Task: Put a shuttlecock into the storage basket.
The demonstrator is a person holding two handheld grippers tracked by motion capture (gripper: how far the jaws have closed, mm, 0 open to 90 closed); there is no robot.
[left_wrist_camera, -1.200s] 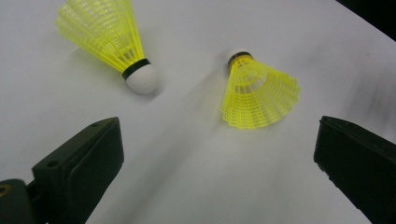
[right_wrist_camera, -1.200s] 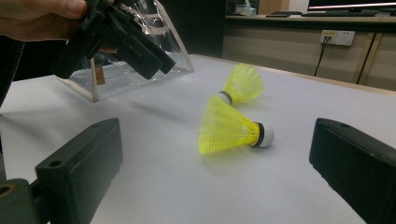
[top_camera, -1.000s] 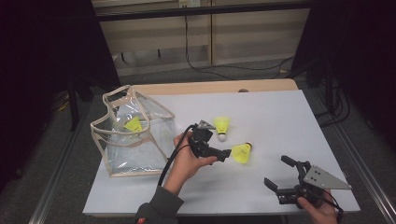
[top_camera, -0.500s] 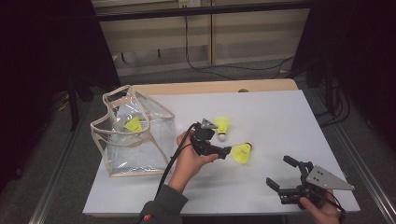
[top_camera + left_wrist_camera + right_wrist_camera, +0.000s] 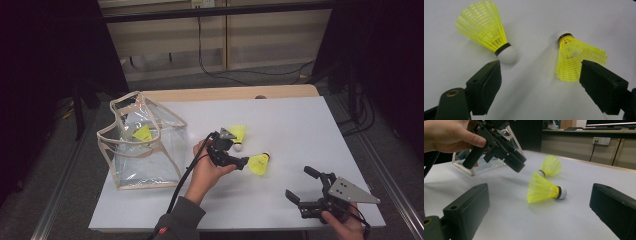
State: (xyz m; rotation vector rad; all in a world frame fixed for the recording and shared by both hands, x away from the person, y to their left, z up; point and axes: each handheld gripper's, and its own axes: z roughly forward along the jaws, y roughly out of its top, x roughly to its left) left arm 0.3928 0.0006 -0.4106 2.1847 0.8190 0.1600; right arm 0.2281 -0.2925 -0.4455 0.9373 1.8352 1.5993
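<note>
Two yellow shuttlecocks lie on the white table (image 5: 300, 125), one farther (image 5: 238, 134) and one nearer (image 5: 259, 163). A third shuttlecock (image 5: 142, 133) sits inside the clear bag (image 5: 150, 165). My left gripper (image 5: 235, 149) hovers just left of the pair. Its jaws are open and have just been closing, with only bare table between them. In the left gripper view my left gripper (image 5: 544, 87) has one shuttlecock's cork (image 5: 507, 55) above its left jaw and the other's skirt (image 5: 576, 57) beside its right jaw. My right gripper (image 5: 300, 184) rests open at the front right, facing the nearer shuttlecock (image 5: 544, 190).
The clear bag with beige trim stands open-topped at the table's left. A wooden strip (image 5: 225, 93) runs along the far edge of the table. Cables trail from both grippers toward the front edge. Dark floor and a rail lie off each side.
My left hand has edged slightly right, toward the two shuttlecocks. The right gripper has stayed where it was.
</note>
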